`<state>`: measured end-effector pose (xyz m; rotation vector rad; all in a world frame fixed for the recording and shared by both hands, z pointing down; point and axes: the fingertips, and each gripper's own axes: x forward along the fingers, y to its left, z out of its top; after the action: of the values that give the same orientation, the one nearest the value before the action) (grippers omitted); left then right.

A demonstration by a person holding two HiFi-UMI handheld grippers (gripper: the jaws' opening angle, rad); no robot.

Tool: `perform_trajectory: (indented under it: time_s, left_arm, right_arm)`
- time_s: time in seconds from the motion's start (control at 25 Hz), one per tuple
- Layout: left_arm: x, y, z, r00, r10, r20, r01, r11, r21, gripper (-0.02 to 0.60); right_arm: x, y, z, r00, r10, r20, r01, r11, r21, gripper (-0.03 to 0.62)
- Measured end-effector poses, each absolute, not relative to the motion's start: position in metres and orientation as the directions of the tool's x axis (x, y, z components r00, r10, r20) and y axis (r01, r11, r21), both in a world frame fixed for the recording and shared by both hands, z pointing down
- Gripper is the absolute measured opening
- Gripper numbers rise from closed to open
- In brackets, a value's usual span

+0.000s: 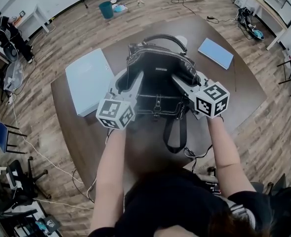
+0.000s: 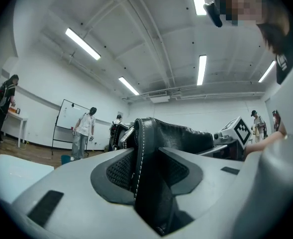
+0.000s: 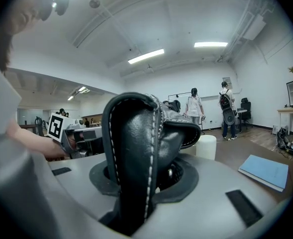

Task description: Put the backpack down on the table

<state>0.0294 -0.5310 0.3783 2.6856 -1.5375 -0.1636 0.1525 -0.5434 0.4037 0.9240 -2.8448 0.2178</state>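
Observation:
A black leather backpack (image 1: 157, 78) stands upright on the brown table (image 1: 81, 132), its top handle up and one strap hanging over the near edge. My left gripper (image 1: 127, 81) is at its left side and my right gripper (image 1: 192, 81) at its right. In the left gripper view, a stitched black strap (image 2: 153, 183) stands between the jaws of the left gripper (image 2: 148, 171), and the pads look slack on it. In the right gripper view, a stitched strap fold (image 3: 131, 153) sits loosely between the jaws of the right gripper (image 3: 146, 176).
A pale flat box (image 1: 88, 80) lies on the table left of the backpack. A blue notebook (image 1: 216, 52) lies at the far right, and a white cylinder (image 3: 206, 146) stands behind the bag. Cables, chairs and standing people ring the table.

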Motion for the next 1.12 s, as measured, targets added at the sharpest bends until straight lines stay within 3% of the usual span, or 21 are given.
perform_trajectory:
  time_s: [0.44, 0.72, 1.12]
  left_arm:
    - [0.029, -0.527, 0.376, 0.501, -0.865, 0.005, -0.860, -0.498, 0.110, 0.165]
    - [0.026, -0.516, 0.378, 0.519, -0.855, 0.008, -0.849, -0.515, 0.121, 0.214]
    - [0.015, -0.478, 0.368, 0.535, -0.845, -0.005, -0.839, -0.532, 0.118, 0.230]
  right_arm:
    - [0.161, -0.533, 0.400, -0.781, -0.576, 0.242, -0.598, 0.802, -0.021, 0.242]
    - [0.181, -0.522, 0.396, -0.733, -0.640, 0.229, -0.664, 0.747, -0.040, 0.258]
    - [0.215, -0.495, 0.371, -0.624, -0.763, 0.169, -0.778, 0.627, -0.042, 0.262]
